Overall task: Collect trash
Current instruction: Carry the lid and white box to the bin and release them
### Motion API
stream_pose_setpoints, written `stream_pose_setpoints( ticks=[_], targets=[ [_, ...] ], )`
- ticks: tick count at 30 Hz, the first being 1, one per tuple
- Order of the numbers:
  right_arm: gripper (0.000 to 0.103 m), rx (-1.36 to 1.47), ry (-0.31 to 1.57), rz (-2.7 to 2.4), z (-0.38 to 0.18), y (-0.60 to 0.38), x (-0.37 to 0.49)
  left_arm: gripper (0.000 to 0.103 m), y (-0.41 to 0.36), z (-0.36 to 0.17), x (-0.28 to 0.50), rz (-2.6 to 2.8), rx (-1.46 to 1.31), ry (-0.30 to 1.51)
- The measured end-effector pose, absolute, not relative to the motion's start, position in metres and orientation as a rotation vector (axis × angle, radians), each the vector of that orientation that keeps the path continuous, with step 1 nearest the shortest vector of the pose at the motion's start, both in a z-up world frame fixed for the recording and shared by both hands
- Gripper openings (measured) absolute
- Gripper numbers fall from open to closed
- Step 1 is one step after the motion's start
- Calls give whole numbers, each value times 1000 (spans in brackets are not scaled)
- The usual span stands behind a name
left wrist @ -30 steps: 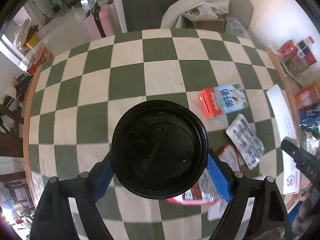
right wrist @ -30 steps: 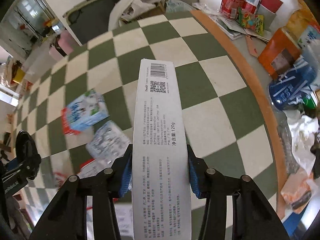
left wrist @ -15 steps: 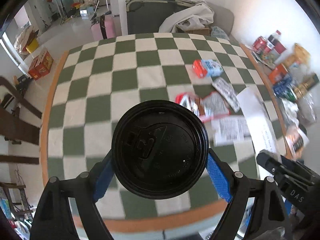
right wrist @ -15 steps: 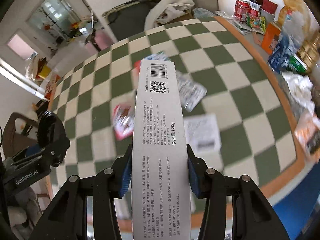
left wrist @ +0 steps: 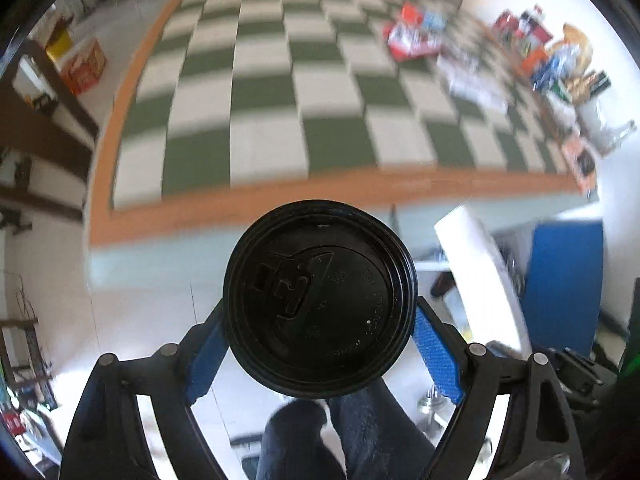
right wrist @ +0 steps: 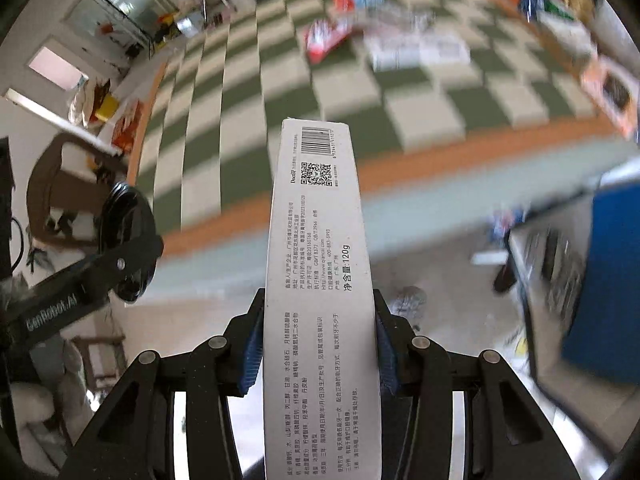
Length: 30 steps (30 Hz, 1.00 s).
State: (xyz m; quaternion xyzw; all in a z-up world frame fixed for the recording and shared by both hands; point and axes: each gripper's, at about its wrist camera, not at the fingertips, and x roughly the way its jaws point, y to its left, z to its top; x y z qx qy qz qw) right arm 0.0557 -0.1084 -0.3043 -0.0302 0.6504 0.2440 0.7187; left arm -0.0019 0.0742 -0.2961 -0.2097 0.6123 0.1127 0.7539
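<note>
1. Both grippers have pulled back off the table [left wrist: 256,204] since half a second ago; its orange edge now runs across mid-frame in both views, where before the checkered top filled them.
2. Left gripper [left wrist: 320,344] clamped on a black cup lid [left wrist: 318,298], blue pads touching its left and right rim. Whatever is under the lid is hidden; cannot tell if a cup is attached.
3. Right gripper [right wrist: 318,352] clamped on a long white box [right wrist: 320,288], printed side up with barcode and QR code at the far end. Near end of the box is cut off by the frame bottom.
4. In the right view the left gripper [right wrist: 120,256] shows at left with the lid [right wrist: 126,240] edge-on. In the left view the white box [left wrist: 480,276] shows at right, blurred; the right gripper body is mostly cut off at the lower right edge.
5. Remaining trash [right wrist: 332,36] sits on the far right part of the table: a red wrapper, a red-and-blue carton, white papers. Motion blur kills the detail; count not readable.
6. Clutter [left wrist: 560,64] along the far right table edge, labels unreadable.
7. Blue panel [left wrist: 564,288] at right below the table edge, partly cut off; cannot tell what it is.
8. Dark trouser legs [left wrist: 320,436] under the lid, cut off at the bottom.
</note>
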Motion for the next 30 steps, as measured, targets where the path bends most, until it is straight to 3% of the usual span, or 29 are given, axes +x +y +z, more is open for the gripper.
stream_pose_setpoints(
  ticks=[8,18,20,23,25,26,27,28,29,30],
  targets=[
    [49,-163,1666,532,-445,-127,-14,85,60,-436,-44,234,-572,1524],
    [49,-197,1786,513,-683,-88,12,89,99,-663,-19,267,-712,1614],
    [49,-200,1806,512,-723,-77,20,90,109,-691,-17,278,-733,1619],
    [50,-194,1847,534,-774,-61,27,103,119,-717,-14,322,-706,1636],
    [51,-211,1841,540,-792,-52,28,103,123,-722,-18,340,-696,1636],
    [58,-222,1839,561,-799,-46,27,103,125,-723,-21,357,-688,1635],
    [82,-225,1832,567,-801,-44,25,103,125,-722,-23,366,-686,1632],
    [92,-240,1813,567,-800,-43,23,103,127,-720,-28,376,-688,1630],
    [98,-256,1797,564,-796,-43,18,103,128,-718,-32,395,-684,1626],
    [98,-267,1788,556,-796,-43,18,103,127,-714,-35,415,-671,1617]
  ],
)
